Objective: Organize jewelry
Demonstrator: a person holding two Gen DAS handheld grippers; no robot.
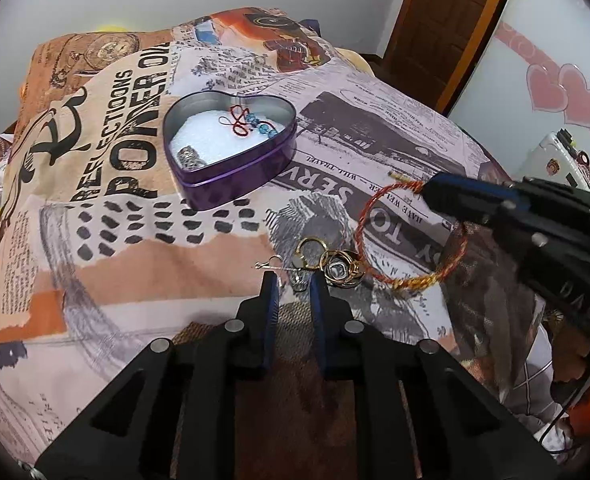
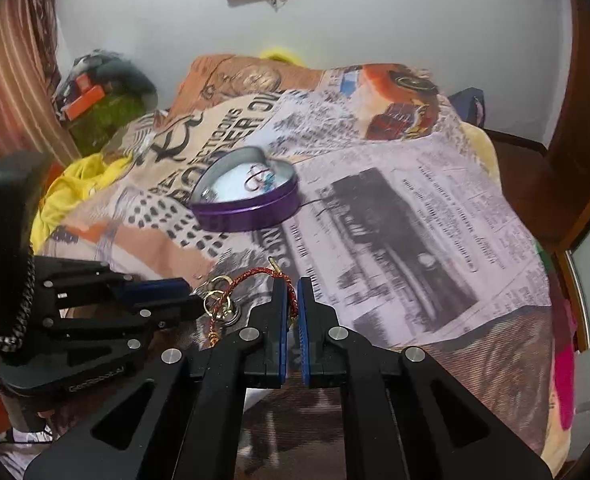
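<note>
A purple heart-shaped tin (image 1: 231,184) lies open on the printed blanket; it holds a red cord piece with blue beads (image 1: 251,122) and a silver ring (image 1: 189,157). It also shows in the right wrist view (image 2: 251,208). My right gripper (image 2: 292,300) is shut on a red-and-gold cord bracelet (image 1: 379,276), also seen looping left of my fingers (image 2: 243,276). My left gripper (image 1: 293,284) is open, just behind a cluster of gold rings (image 1: 337,266) and a silver hook (image 1: 271,266). In the right wrist view the left gripper (image 2: 193,300) sits beside the gold rings (image 2: 217,300).
The printed blanket (image 1: 95,280) covers a bed. A wooden door (image 1: 447,20) stands at the back right. Yellow cloth (image 2: 71,188) and a pile of bags (image 2: 103,92) lie at the bed's left edge. A striped curtain (image 2: 11,80) hangs at the left.
</note>
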